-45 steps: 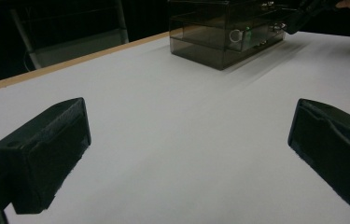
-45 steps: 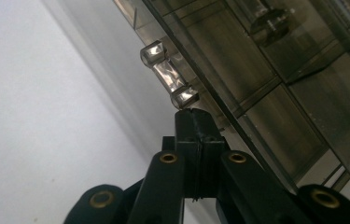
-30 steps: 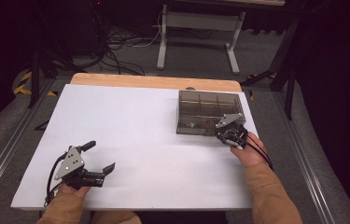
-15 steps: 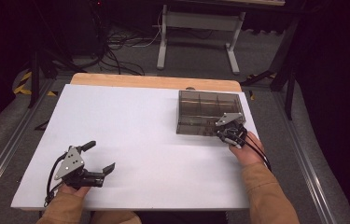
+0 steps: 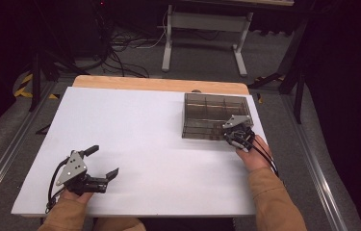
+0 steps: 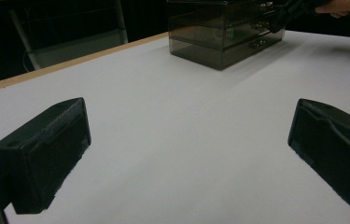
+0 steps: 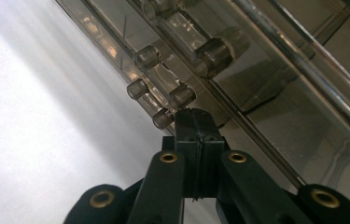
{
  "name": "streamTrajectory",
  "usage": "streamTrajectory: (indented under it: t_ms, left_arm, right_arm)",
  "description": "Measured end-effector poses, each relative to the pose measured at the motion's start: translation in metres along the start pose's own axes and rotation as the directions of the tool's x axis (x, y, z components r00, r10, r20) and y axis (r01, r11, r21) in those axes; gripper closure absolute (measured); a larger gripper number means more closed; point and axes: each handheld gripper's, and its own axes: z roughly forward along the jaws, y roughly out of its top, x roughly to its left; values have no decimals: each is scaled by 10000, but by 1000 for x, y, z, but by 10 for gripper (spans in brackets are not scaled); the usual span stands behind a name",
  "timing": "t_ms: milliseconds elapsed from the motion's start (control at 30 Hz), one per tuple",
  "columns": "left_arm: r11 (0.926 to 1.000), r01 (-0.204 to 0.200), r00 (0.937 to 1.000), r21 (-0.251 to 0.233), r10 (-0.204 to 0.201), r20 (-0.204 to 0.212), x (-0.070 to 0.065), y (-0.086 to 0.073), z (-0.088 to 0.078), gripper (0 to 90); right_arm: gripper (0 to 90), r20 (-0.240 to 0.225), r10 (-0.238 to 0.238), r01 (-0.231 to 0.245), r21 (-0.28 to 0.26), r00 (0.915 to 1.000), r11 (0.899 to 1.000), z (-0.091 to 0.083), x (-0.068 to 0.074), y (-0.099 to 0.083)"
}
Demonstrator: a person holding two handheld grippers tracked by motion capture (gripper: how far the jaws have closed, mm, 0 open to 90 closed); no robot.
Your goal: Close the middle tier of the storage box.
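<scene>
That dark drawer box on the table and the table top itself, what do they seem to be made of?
The drawer box looks like smoky see-through plastic, glossy: its inner dividers show through the walls, and light glints on the little round knobs. The table top has a matt white surface, perhaps laminate or a sheet, with a pale wooden edge at the far side; what lies under the white cannot be told.

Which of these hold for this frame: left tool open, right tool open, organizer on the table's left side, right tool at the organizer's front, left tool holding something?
1. The left tool is open. True.
2. The right tool is open. False: its jaws are shut together.
3. The smoky drawer organizer sits at the table's left. False: far right.
4. The right tool is at the organizer's front, by a drawer knob. True.
5. The left tool holds something. False: nothing lies between its jaws.
</scene>
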Motion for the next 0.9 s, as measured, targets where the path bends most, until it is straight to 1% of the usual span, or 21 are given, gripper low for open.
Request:
streamTrajectory:
  t_ms: [200, 333, 433, 500, 533, 567, 600, 667, 700, 733, 767, 800, 833, 867, 900]
  left_arm:
    - [10000, -1, 10000, -3, 1, 5, 0, 0, 0, 2]
    - [10000, -6, 10000, 9, 6, 4, 0, 0, -1, 2]
    - [10000, -9, 10000, 6, 9, 12, 0, 0, -1, 2]
    - [10000, 2, 10000, -24, -2, 21, 0, 0, -1, 2]
    - [10000, 18, 10000, -24, -18, 21, 0, 0, -1, 2]
    - [10000, 18, 10000, -24, -18, 21, 0, 0, -1, 2]
    - [10000, 57, 10000, -20, -57, 19, 0, 0, -1, 2]
    - [10000, -1, 10000, -17, 1, 29, 0, 0, -1, 2]
    - [10000, 0, 10000, -16, 0, 26, 0, 0, -1, 2]
    - [10000, -5, 10000, 4, 5, 20, 0, 0, -1, 2]
    - [10000, -5, 10000, 4, 5, 20, 0, 0, -1, 2]
    - [10000, -9, 10000, 6, 9, 13, 0, 0, -1, 2]
    - [10000, 2, 10000, -16, -2, 17, 0, 0, 0, 2]
    - [10000, 2, 10000, -16, -2, 17, 0, 0, 0, 2]
    - [10000, 3, 10000, -12, -3, 17, 0, 0, 0, 2]
  right_arm:
    - [900, 21, 79, -79, -17, 10000, 10000, 0, 0, 0]
    - [900, -27, 119, -119, 80, 9999, 9999, 0, 2, -1]
    - [897, -35, 155, -154, 9, 9999, 9999, -4, 3, -2]
    - [869, -58, 245, -246, -81, 9997, 9997, -7, 2, -2]
    - [834, -176, 243, -245, -141, 9996, 9996, -10, 2, -3]
    - [834, -176, 243, -245, -141, 9996, 9996, -10, 2, -3]
    - [804, -183, 206, -209, -181, 9996, 9996, -12, 3, -3]
    - [711, -415, 183, -194, -273, 9990, 9994, -16, 3, -3]
    - [671, -437, 144, -157, -295, 9989, 9994, -18, 4, -4]
    - [591, -499, 128, -147, -380, 9987, 9992, -22, 7, -4]
    - [591, -499, 128, -147, -380, 9987, 9992, -22, 7, -4]
    - [480, -541, 22, -50, -522, 9985, 9986, -26, 10, -3]
    - [434, -590, -5, -32, -623, 9983, 9981, -28, 12, -2]
    - [434, -590, -5, -32, -623, 9983, 9981, -28, 12, -2]
    - [381, -665, -15, -32, -704, 9978, 9975, -30, 13, -2]
